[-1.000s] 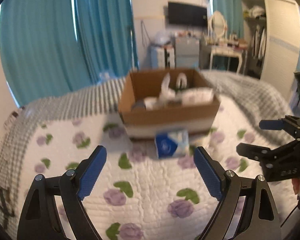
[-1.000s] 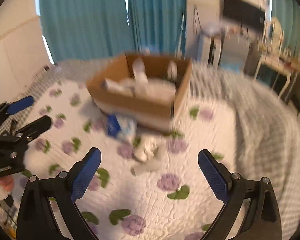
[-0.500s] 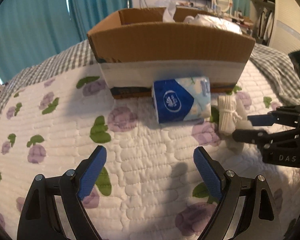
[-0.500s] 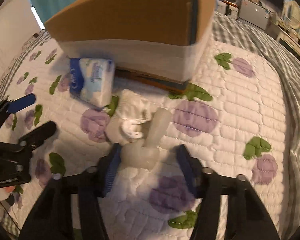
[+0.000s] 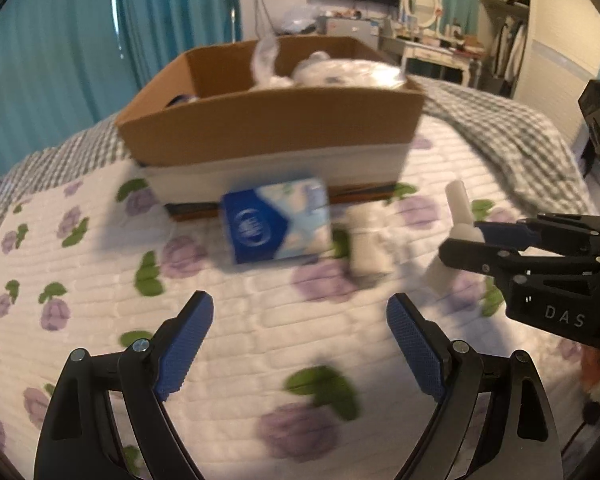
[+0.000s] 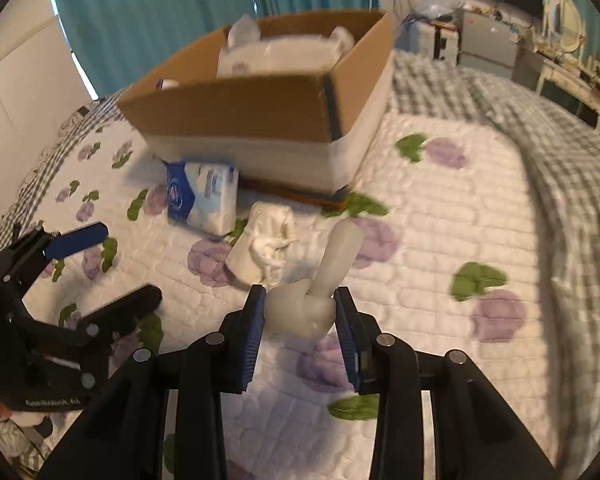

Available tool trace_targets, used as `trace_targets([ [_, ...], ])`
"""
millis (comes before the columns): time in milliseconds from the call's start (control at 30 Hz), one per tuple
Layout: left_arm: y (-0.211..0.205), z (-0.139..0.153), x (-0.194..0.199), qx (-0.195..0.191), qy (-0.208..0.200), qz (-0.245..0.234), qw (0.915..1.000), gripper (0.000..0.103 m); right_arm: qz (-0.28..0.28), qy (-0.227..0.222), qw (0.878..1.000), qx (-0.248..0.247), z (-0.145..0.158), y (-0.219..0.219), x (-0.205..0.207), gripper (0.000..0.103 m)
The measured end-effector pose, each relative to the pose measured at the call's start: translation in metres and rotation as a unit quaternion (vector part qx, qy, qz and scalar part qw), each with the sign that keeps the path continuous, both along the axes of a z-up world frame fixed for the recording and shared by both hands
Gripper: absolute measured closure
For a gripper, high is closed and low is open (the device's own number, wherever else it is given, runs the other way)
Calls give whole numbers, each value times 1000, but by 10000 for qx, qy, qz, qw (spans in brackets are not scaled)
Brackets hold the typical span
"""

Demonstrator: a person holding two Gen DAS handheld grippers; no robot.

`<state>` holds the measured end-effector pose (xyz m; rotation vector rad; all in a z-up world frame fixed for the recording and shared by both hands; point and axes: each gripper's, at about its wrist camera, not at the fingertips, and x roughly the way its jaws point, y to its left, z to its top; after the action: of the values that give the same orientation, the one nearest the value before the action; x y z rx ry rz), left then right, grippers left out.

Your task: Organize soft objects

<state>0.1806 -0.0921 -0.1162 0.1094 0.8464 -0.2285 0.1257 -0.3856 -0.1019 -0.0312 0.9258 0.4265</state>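
The right hand-held gripper [image 6: 300, 312] had just been closing, and its two blue pads now pinched a small white soft thing [image 6: 306, 308] by its fat round end. A thin stalk stuck up and away from the pads. It was blurry, so it may have been a rolled sock or a squishy toy. It looked light and squashy. A soft thing like that bends and can slip out, so the fat end was a good place to hold it, not the thin stalk.

The left hand-held gripper [image 5: 300, 348] was wide open with nothing between its pads. It hung over the flowery bed quilt [image 5: 100, 280].

Just ahead of the right hand-held gripper and a bit to its left lay a tied-up white cloth bundle [image 6: 266, 240]. It also looked soft and light. Further left lay a blue and white pack of tissues [image 6: 202, 196], soft but puffy and wide, best held across its short side. The pack touched the bottom of a cardboard box [image 6: 260, 112].

The box stood further ahead of both hand-held grippers. It already had white soft things [image 6: 276, 52] inside. Its tall near wall stood in the way, so the held thing would need to go up and over it.
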Motion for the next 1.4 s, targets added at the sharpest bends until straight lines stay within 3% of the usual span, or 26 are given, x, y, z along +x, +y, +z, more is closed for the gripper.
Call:
trace_targets([
  [267, -35, -11, 27, -232, 99, 131, 9996, 16, -290, -243, 9989, -267, 13, -36, 23, 68],
  [367, -47, -22, 42, -299, 244, 144, 9992, 33, -330, -153, 9992, -133, 4, -43, 32, 68],
  [567, -62, -45, 65, -181, 258, 179, 9993, 36, -225, 25, 9997, -113, -13, -43, 41, 68],
  [600, -63, -46, 65, -137, 228, 162, 9995, 45, -226, 29, 9997, -78, -13, -44, 42, 68],
  [800, -60, -42, 61, -47, 190, 81, 9998, 74, -215, -49, 9998, -27, -12, -45, 39, 68],
  [867, -56, -39, 56, -87, 240, 27, 9997, 74, -212, -102, 9997, -55, -9, -45, 34, 68],
  [1100, -40, -8, 21, -110, 172, -142, 9997, 74, -303, -314, 9990, -72, 18, -45, 4, 68],
  [1400, -19, 83, -22, -220, -505, -310, 9980, 74, -200, -1024, 9944, -158, 113, -26, -51, 68],
])
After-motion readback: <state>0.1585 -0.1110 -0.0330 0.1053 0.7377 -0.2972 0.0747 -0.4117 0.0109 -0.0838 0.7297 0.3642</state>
